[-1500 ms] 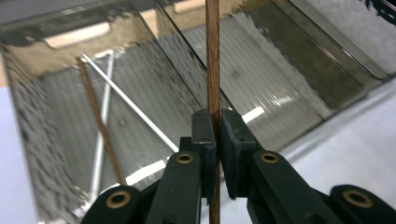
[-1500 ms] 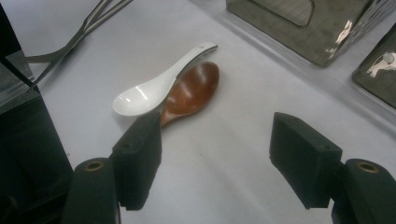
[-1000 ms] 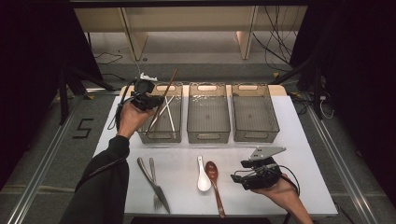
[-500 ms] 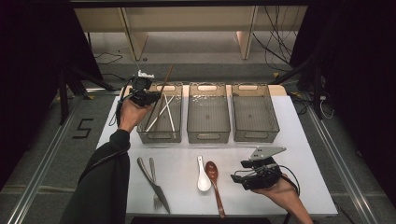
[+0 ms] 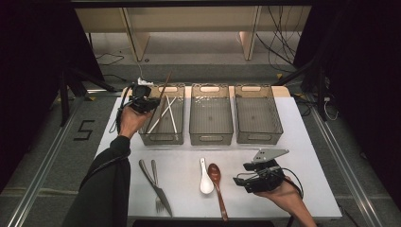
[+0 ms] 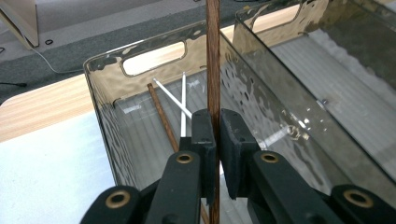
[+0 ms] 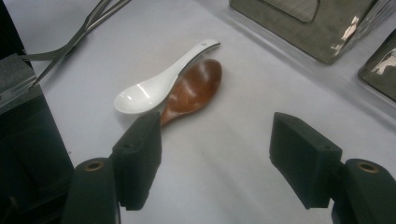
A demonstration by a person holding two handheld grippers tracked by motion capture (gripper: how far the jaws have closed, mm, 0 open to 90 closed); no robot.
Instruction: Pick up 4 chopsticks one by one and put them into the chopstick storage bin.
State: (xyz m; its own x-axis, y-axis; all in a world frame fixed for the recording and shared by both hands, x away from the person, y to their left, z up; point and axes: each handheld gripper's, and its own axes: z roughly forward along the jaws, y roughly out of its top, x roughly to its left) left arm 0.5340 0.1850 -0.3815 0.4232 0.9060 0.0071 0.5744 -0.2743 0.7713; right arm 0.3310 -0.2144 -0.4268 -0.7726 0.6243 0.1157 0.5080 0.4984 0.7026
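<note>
left gripper (image 6: 215, 140) pinching brown chopstick (image 6: 213, 56) (upright), above bin (image 6: 100, 93)

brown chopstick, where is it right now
In the high view the brown chopstick is pinched in the left hand-held gripper, slanting over the leftmost bin holding the white chopsticks.

Wooden chopstick (image 6: 213, 56) — matt grain; bin (image 6: 280, 98) — glossy rippled plastic.

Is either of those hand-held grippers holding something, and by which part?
The left hand-held gripper pinches a brown chopstick partway along its shaft; the right hand-held gripper holds nothing.
</note>
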